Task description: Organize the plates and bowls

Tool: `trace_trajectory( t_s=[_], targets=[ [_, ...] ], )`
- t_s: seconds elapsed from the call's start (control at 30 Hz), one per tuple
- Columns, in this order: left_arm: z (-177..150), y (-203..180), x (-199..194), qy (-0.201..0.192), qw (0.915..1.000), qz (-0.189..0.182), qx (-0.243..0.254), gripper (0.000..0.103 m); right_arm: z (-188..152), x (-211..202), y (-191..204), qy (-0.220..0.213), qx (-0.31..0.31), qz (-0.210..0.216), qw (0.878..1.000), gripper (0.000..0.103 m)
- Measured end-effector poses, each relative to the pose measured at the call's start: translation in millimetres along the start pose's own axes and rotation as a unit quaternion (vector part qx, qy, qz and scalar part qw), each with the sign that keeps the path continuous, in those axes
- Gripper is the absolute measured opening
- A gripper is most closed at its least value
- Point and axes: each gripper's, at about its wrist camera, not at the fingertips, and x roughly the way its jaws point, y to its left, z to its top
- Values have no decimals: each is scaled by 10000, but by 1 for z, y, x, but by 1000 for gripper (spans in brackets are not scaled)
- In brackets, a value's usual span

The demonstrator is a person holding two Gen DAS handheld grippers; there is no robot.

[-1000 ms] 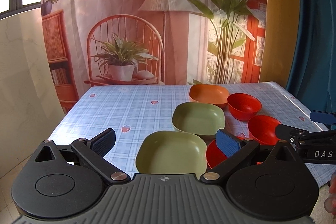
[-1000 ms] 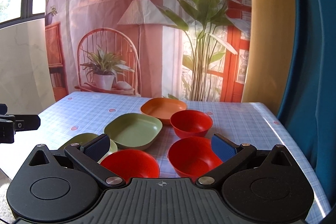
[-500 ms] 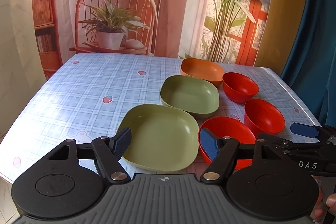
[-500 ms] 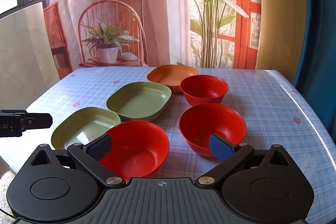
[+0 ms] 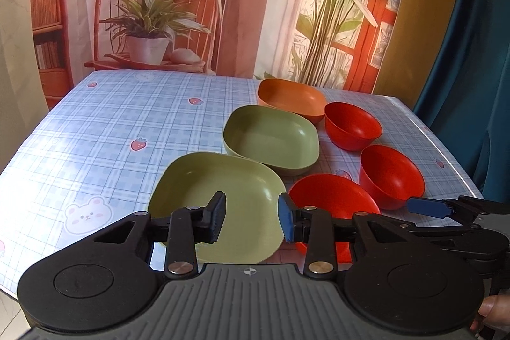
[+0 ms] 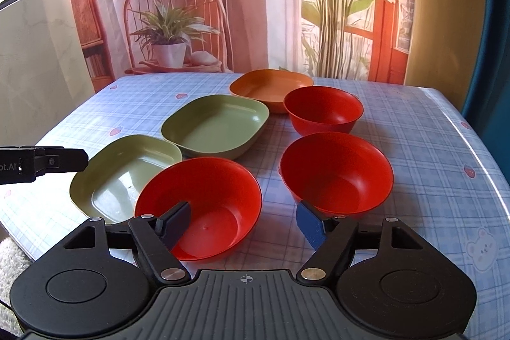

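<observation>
The left tongs (image 5: 251, 220) hang over the near right part of the nearest green plate (image 5: 220, 196), their jaws having just been closing yet standing apart with nothing pinched; the plate's rim shows in the gap between them, and whether a pad touches it cannot be told. Just right of these tongs sits the nearest red bowl (image 6: 204, 206), and the right tongs (image 6: 244, 222) are poised over it, jaws also just narrowed but spread, the left pad over the bowl's inside and the right pad beyond its rim, toward a second red bowl (image 6: 336, 171) just ahead and to the right. Ahead of the left tongs lies a second green plate (image 5: 271, 139), then an orange plate (image 5: 291, 97) farthest off, with a third red bowl (image 5: 352, 126) beside it. All rest on the checked blue surface (image 5: 95, 129). A fingertip (image 5: 492, 313) shows at the lower right edge of the left wrist view.
</observation>
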Motion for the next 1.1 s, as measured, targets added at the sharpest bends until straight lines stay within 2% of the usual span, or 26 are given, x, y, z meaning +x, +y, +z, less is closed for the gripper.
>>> trace_trajectory(
  t_s=[0.13, 0.23, 0.33, 0.4, 0.47, 0.57, 1.1],
  targets=[
    [2, -3, 13, 290, 9995, -117, 107, 38, 2, 5, -3, 99, 34, 51, 9999, 70],
    [4, -10, 22, 451, 9984, -29, 342, 38, 3, 10, -7, 194, 14, 123, 9997, 68],
    [5, -11, 31, 682, 9963, -379, 352, 37, 3, 12, -7, 269, -13, 192, 9995, 58],
    [5, -14, 38, 872, 9936, -649, 312, 29, 3, 13, -8, 316, -32, 208, 9993, 53],
    [4, -17, 41, 883, 9931, -704, 327, 28, 2, 14, -10, 365, -30, 261, 9990, 46],
    [5, -17, 47, 857, 9941, -607, 287, 28, 2, 16, -12, 428, -40, 330, 9985, 42],
    [7, -17, 64, 1013, 9922, -708, 177, 27, 5, 29, -21, 589, 176, 525, 9967, 39]
  ],
)
